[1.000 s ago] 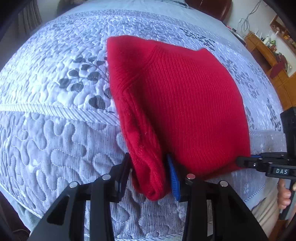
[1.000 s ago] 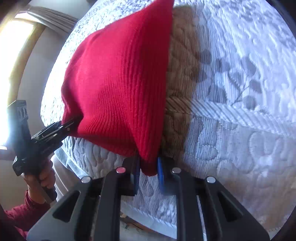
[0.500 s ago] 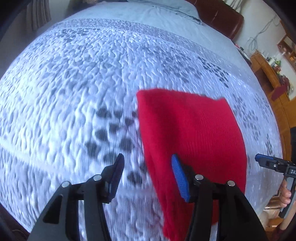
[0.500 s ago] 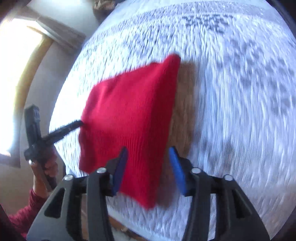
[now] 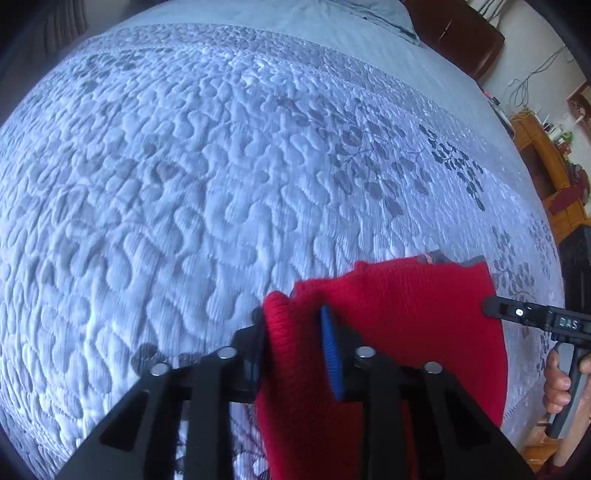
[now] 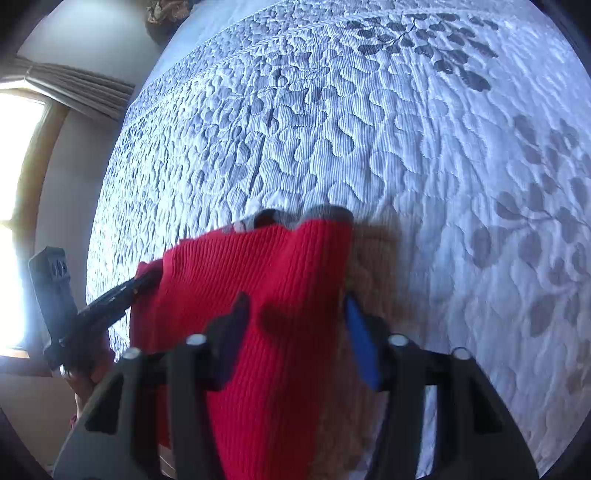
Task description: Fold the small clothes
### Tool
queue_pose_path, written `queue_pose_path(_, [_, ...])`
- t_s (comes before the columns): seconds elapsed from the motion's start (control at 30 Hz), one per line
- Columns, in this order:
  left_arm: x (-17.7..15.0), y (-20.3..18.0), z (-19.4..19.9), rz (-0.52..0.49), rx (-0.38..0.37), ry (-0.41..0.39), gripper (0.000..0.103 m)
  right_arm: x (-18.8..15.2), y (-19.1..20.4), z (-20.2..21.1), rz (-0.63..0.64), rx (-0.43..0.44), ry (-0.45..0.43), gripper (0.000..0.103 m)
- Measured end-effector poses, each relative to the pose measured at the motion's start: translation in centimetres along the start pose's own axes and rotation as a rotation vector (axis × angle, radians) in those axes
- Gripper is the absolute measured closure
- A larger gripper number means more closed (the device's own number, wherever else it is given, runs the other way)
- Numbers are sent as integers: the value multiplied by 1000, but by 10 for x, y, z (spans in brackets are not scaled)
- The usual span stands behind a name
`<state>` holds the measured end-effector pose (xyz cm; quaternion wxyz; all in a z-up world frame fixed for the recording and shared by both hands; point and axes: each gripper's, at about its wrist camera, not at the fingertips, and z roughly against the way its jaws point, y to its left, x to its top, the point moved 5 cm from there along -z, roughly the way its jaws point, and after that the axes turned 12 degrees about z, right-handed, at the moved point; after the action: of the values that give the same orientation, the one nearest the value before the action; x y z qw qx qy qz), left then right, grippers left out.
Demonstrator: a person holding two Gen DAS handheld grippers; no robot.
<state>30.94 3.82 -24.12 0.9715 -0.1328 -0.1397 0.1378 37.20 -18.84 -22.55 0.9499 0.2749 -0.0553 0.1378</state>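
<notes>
A small red knit sweater (image 5: 406, 325) lies folded on the quilted bed, its far edge showing a grey neck trim. My left gripper (image 5: 295, 343) is shut on a bunched fold at the sweater's left edge. In the right wrist view the sweater (image 6: 258, 280) fills the lower middle. My right gripper (image 6: 295, 332) stands open over the sweater's right edge, jaws well apart, holding nothing. The right gripper also shows at the right of the left wrist view (image 5: 524, 317), and the left gripper at the left of the right wrist view (image 6: 122, 295).
The white-and-grey leaf-pattern quilt (image 5: 184, 184) covers the bed on all sides. A dark wooden headboard (image 5: 458, 33) and wooden shelves (image 5: 554, 173) stand at the far right. A window with a curtain (image 6: 55, 85) is at the left.
Both grippers let go of the sweater's near edge and moved forward over it. The left gripper has shut again on the left edge; the right gripper stays open.
</notes>
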Motion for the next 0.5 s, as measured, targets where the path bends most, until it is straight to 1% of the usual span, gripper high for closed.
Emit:
queue_pose_path(0.03, [1,-3,0,3,-7,1,85,1,0,-1,2,2,-1,90])
queue_pose_path(0.07, [3,-7,2,3,-21,-6,87,2,0,-1,11,8,-2,95])
queue_pose_path(0.13, [4,-19,11,-20,-53,-33,89,3,4,12,39,27,-44,96])
queue_pose_path(0.2, [6,-30,24,-60,-72,-94,89,2,5,29,44,62,-101,97])
queue_pose_path(0.27, [9,-32,31,-85,-51,-144,89,0,-2,42,27,69,-141,98])
queue_pose_path(0.3, [11,-28,29,-85,-21,-164,89,-1,-7,44,15,60,-147,98])
queue_pose_path(0.33, [13,-22,23,-76,-3,-157,89,-2,-13,42,5,52,-146,99])
queue_pose_path(0.43, [16,0,-9,-21,40,-74,90,0,-30,19,-33,19,-104,100])
queue_pose_path(0.5, [14,5,-23,-40,61,-68,91,0,-37,3,-33,-30,-71,100])
